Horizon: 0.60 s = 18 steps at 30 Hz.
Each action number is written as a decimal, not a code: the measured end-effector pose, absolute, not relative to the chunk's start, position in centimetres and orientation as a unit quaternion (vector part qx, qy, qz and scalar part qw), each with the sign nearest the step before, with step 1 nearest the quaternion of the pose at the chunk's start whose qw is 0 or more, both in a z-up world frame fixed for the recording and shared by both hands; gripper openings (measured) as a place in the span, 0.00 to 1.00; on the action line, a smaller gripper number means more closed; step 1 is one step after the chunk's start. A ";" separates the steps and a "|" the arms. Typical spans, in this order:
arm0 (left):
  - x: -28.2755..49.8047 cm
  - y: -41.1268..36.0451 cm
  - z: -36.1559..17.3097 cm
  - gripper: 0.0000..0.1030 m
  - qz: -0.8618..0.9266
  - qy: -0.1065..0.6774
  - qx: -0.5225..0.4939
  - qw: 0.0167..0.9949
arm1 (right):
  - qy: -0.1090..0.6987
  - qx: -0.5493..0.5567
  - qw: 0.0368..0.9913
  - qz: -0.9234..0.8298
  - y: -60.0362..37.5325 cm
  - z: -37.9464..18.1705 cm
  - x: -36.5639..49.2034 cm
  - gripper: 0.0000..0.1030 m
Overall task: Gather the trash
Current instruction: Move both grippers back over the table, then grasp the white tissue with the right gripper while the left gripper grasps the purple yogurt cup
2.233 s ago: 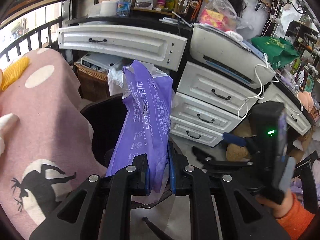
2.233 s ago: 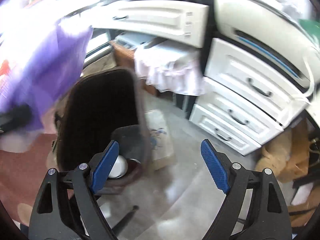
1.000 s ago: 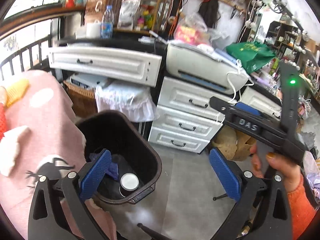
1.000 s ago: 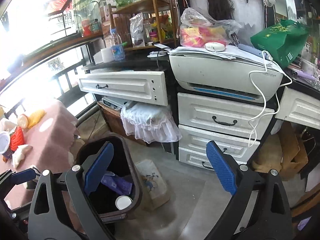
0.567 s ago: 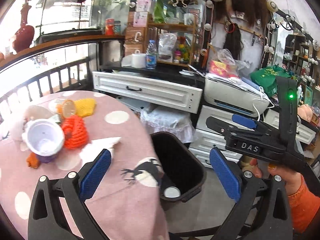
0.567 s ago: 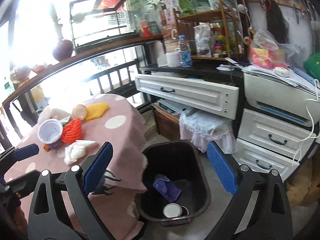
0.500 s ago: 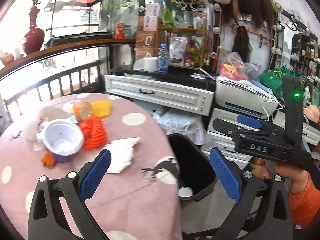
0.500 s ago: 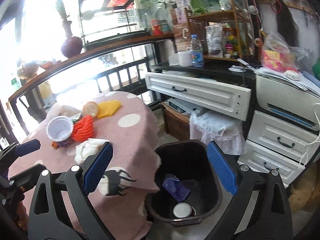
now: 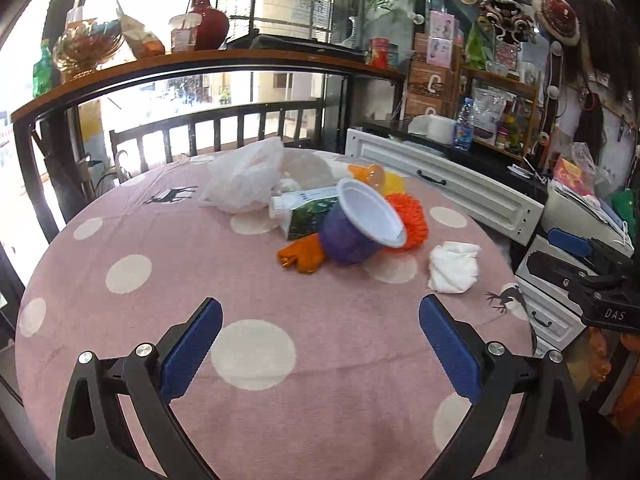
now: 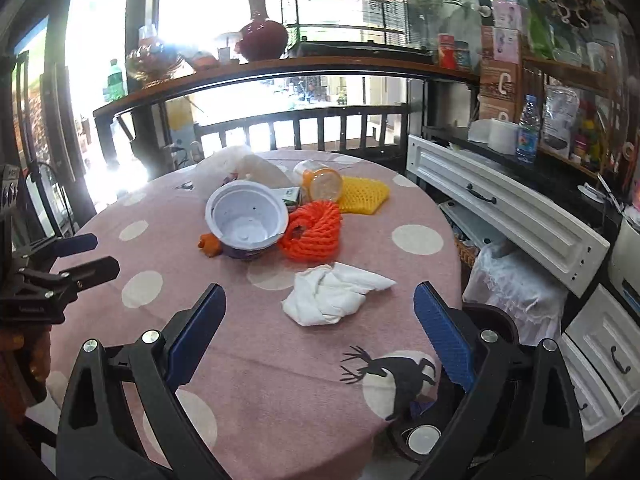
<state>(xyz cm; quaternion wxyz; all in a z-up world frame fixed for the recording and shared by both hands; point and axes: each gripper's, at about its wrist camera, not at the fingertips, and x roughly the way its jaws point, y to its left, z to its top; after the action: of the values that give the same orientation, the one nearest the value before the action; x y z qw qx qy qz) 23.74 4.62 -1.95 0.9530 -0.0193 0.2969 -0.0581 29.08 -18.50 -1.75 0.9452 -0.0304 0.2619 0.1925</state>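
Trash lies in a heap on the round pink table point(image 9: 168, 296) point(image 10: 404, 276): a tipped purple cup point(image 9: 356, 228) point(image 10: 246, 220), an orange net point(image 9: 410, 220) point(image 10: 314, 232), a crumpled white tissue point(image 9: 454, 266) point(image 10: 332, 294), a green carton point(image 9: 306, 214), a white plastic bag point(image 9: 244, 178), a yellow net point(image 10: 362, 194), a clear orange-lidded cup point(image 10: 322, 182). My left gripper point(image 9: 320, 350) hangs open over the near side of the table. My right gripper point(image 10: 320, 338) is open just short of the tissue. The dark bin point(image 10: 420, 436) shows past the table edge.
White drawers point(image 10: 504, 208) and a printer point(image 9: 580, 212) stand right of the table. A black railing point(image 9: 216, 128) and a wooden shelf with a red vase point(image 10: 262, 38) run behind it. The other gripper shows at each view's edge, held by a hand.
The left gripper let the purple bag go into the bin and opened. Both grippers then swung left from the bin to face the table and came closer to the trash heap.
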 end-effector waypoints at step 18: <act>25.0 6.2 -4.2 0.95 -0.068 0.327 -0.042 0.942 | 0.385 -0.114 0.897 0.186 -14.1 -7.0 38.0 0.81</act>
<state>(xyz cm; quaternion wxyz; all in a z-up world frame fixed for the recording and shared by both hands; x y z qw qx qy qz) 25.03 6.20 -4.21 0.9417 -0.0422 0.3268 -0.0684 37.97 -14.09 -7.03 0.8968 -0.1139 0.3850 0.1859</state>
